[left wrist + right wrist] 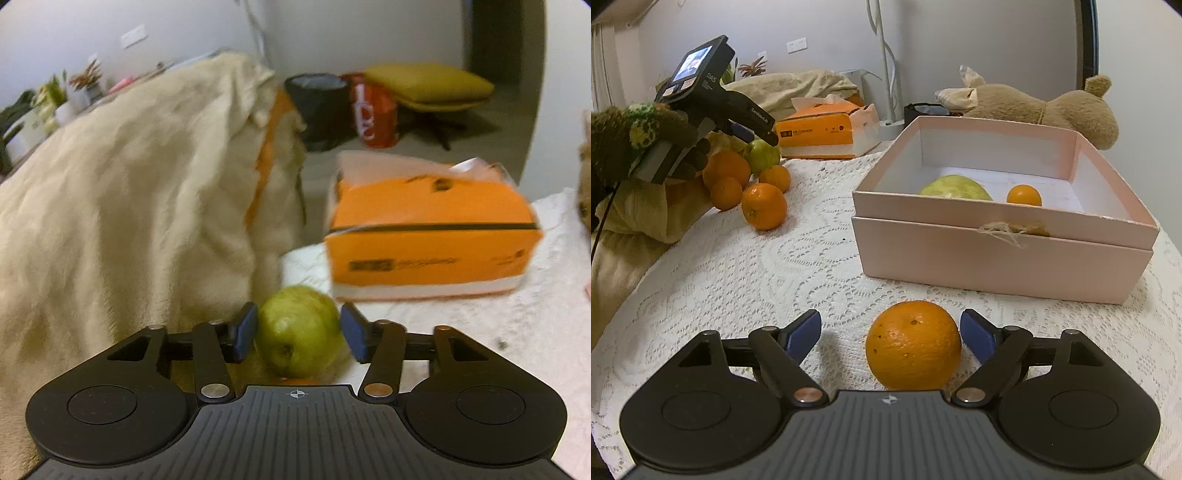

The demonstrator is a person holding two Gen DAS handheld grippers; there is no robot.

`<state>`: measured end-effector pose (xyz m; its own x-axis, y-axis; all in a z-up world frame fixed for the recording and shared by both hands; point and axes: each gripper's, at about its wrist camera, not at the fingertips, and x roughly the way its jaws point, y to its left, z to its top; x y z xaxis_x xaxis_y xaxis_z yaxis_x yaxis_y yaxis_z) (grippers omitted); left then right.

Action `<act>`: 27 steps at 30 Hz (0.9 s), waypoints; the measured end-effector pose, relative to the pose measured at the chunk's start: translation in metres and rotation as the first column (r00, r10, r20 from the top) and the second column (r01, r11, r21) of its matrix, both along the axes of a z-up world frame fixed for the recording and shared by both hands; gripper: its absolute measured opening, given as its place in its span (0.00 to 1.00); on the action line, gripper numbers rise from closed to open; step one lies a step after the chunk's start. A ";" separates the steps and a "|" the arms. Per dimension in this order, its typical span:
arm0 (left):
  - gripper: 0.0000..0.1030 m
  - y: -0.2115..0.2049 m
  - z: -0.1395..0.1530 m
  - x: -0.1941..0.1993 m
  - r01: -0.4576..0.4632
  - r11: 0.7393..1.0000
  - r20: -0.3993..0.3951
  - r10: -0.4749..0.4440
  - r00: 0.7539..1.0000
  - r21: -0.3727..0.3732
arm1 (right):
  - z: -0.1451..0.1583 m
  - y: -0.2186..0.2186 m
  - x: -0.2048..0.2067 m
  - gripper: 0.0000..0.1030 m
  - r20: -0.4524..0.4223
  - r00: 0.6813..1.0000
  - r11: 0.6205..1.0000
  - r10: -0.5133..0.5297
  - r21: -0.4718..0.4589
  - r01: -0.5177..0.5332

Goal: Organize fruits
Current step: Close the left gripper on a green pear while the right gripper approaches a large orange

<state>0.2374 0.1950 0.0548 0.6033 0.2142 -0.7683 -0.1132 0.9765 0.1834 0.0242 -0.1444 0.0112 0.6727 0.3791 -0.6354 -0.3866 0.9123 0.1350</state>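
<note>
**Fruit on lace cloth: two claws, one box, loose pile**

Left gripper: jaws parted around a green pear low in the centre of the left wrist view. The left blue pad looks to be against the pear's skin; a slim gap shows at the right pad. Not clamped. The same gripper appears at upper left of the right wrist view, carried by a hand in a dark knitted glove, its tip over the fruit pile.

Right gripper: jaws wide apart at the bottom centre of its own view. One large orange sits on the cloth between the pads, nearer the right pad, clear of the left. Whether the right pad touches cannot be told. Nothing gripped.

Count, right wrist view:
- Loose pile, left of frame: four oranges, bunched and touching, with the one green pear at the back.
- Pink box, right of centre, open-topped: one pale green fruit and one small orange inside, side by side.
- Oranges in all: six.

Other items:
- One white lace tablecloth under everything.
- One orange tissue box, behind the pile.
- One brown teddy bear, lying behind the pink box.
- One cream blanket, filling the left of the left wrist view.
</note>
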 end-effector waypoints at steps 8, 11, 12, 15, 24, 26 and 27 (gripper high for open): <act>0.64 -0.007 -0.016 0.006 0.013 0.997 -0.036 -0.010 0.999 0.076 | 0.000 0.001 0.001 0.83 -0.003 1.000 1.000 0.007 -0.008 -0.007; 0.63 -0.009 -0.019 0.004 0.013 0.996 -0.014 -0.012 1.000 0.087 | 0.000 0.001 0.001 0.83 -0.002 1.000 1.000 0.006 -0.007 -0.006; 0.63 -0.010 -0.019 0.002 0.023 0.995 -0.009 -0.022 1.000 0.096 | 0.000 0.001 0.000 0.83 -0.002 1.000 1.000 0.006 -0.006 -0.006; 0.63 -0.011 -0.012 -0.013 0.056 0.997 0.052 -0.059 0.997 0.061 | 0.000 0.000 0.000 0.83 -0.002 1.000 1.000 0.006 -0.003 -0.006; 0.63 -0.042 0.035 -0.118 0.203 0.966 0.227 -0.163 0.960 -0.162 | 0.000 0.000 0.001 0.83 -0.003 1.000 1.000 0.005 0.000 -0.005; 0.63 -0.056 0.033 -0.147 0.258 0.937 0.232 -0.204 0.951 -0.234 | 0.000 0.000 0.001 0.83 -0.004 1.000 1.000 0.007 -0.003 -0.007; 0.63 -0.063 0.030 -0.161 0.281 0.918 0.230 -0.221 0.948 -0.279 | 0.000 0.001 0.001 0.84 -0.004 1.000 1.000 0.008 -0.006 -0.008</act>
